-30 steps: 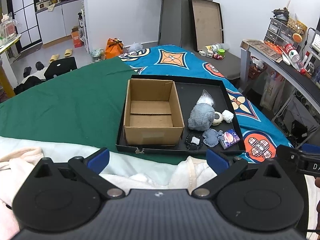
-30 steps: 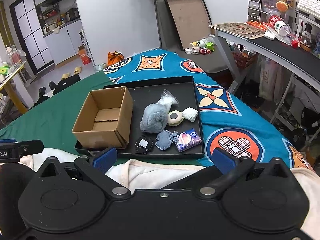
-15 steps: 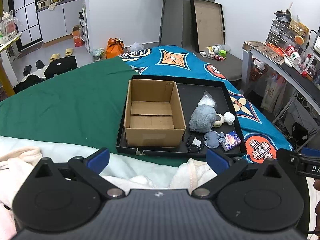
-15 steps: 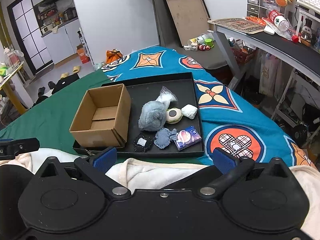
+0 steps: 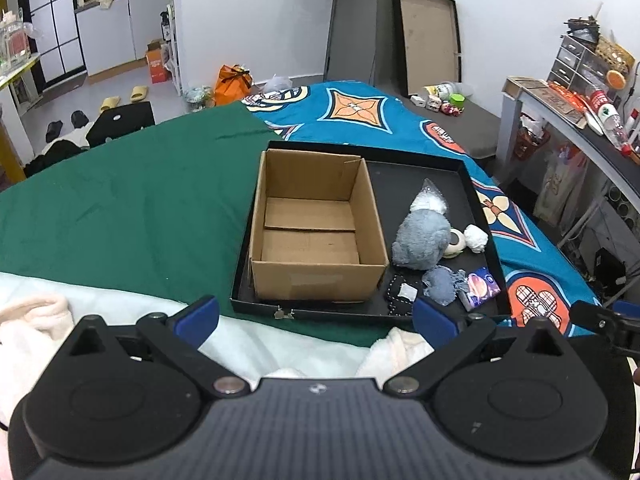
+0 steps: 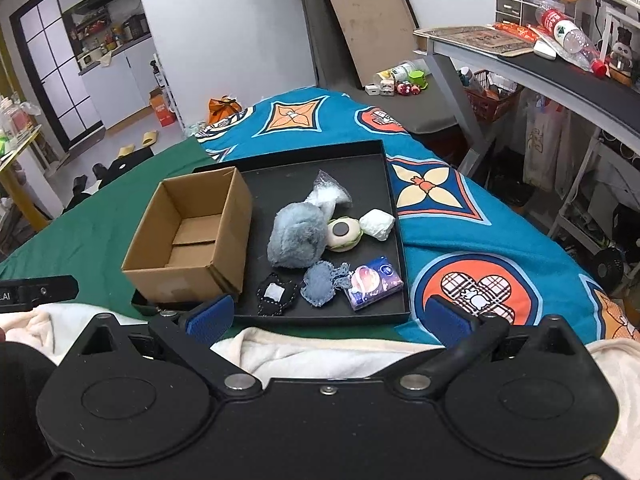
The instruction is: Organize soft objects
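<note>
Soft objects: clustered in the right half of the black tray [image 6: 396, 216], untouched. Left gripper [image 5: 316, 316] spread wide, blue pads [image 5: 198, 314] well apart, nothing between them; held above the pale blanket [image 5: 32, 320], short of the tray's near rim. Right gripper [image 6: 328, 316] likewise released and bare, hovering over the same blanket at the near edge. Just beyond: black stitched pouch [image 6: 276, 294], blue-grey knitted piece [image 6: 320, 282] and purple tissue pack [image 6: 374, 282] in a row along the near side. Behind those, grey plush [image 6: 296, 236] touching a cream round toy [image 6: 342, 234], white wad [image 6: 376, 224] beside that, clear bag [image 6: 326, 196] farthest back. Cardboard box [image 5: 316, 236] open and unfilled in the left half. Tray set on a green cloth [image 5: 120, 208] meeting a blue patterned cover [image 6: 460, 216].
</note>
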Motion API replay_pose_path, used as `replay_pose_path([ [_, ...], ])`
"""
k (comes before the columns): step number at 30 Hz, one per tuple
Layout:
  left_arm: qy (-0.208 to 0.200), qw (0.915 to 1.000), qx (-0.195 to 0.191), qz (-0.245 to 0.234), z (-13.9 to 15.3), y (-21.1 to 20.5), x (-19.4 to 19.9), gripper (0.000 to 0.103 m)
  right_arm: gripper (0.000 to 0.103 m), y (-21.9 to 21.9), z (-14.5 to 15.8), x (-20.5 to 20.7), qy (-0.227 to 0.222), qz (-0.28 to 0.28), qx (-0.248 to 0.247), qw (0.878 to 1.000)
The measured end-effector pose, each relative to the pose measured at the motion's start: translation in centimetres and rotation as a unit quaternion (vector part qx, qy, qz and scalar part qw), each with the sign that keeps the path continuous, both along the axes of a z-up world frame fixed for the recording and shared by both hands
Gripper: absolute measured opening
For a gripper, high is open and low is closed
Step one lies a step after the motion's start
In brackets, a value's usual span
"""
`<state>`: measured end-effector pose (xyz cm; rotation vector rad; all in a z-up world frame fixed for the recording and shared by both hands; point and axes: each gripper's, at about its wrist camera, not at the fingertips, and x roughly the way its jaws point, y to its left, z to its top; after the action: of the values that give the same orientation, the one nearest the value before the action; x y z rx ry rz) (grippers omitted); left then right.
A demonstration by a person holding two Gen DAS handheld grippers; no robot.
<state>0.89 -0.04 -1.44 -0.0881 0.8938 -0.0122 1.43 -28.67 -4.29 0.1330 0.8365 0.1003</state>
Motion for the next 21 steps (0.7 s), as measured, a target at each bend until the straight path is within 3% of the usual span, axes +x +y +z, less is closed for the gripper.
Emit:
replay_pose_path([
  [21,0.024,0.9989,-0.018,0.035,-4.3,2.8,5.9,0.100,0.101,0.0,-4.0,5.7,0.038,-0.005,0.029,0.999],
])
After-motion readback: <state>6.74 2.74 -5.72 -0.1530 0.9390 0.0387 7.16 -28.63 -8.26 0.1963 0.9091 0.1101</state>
